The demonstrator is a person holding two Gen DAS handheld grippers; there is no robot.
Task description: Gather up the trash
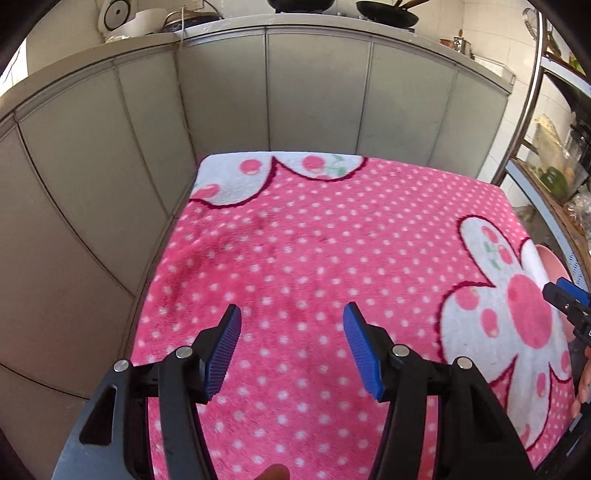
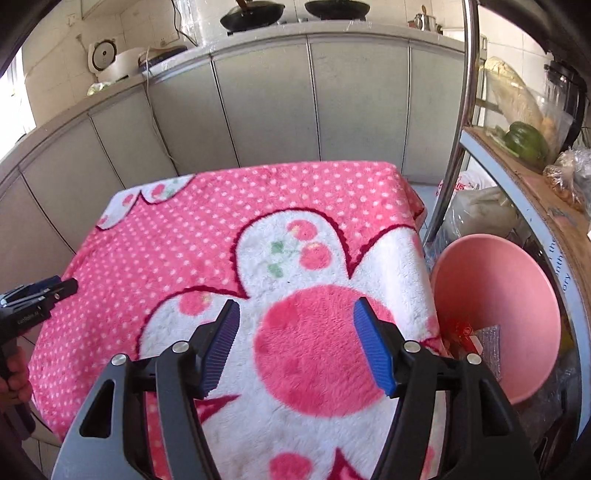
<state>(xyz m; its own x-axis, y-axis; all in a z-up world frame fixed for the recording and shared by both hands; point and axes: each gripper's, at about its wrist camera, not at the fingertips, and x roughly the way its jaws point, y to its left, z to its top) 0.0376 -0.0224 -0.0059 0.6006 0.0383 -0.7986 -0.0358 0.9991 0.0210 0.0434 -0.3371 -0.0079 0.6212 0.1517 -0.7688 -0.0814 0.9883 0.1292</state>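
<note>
My left gripper (image 1: 291,317) is open and empty above a table covered by a pink polka-dot blanket (image 1: 314,251). My right gripper (image 2: 295,314) is open and empty above the blanket's white flower pattern (image 2: 295,240). A pink bin (image 2: 495,295) stands just right of the table, with red and clear wrappers (image 2: 469,336) inside it. The bin's rim (image 1: 550,262) shows in the left wrist view. No loose trash shows on the blanket. Each gripper shows at the edge of the other's view: the right gripper (image 1: 565,299) and the left gripper (image 2: 40,291).
Grey cabinet doors (image 1: 314,92) run behind and left of the table. A counter above holds a rice cooker (image 2: 107,61) and pans (image 2: 255,14). A metal shelf (image 2: 517,166) at the right holds bags and a green pepper (image 2: 526,138).
</note>
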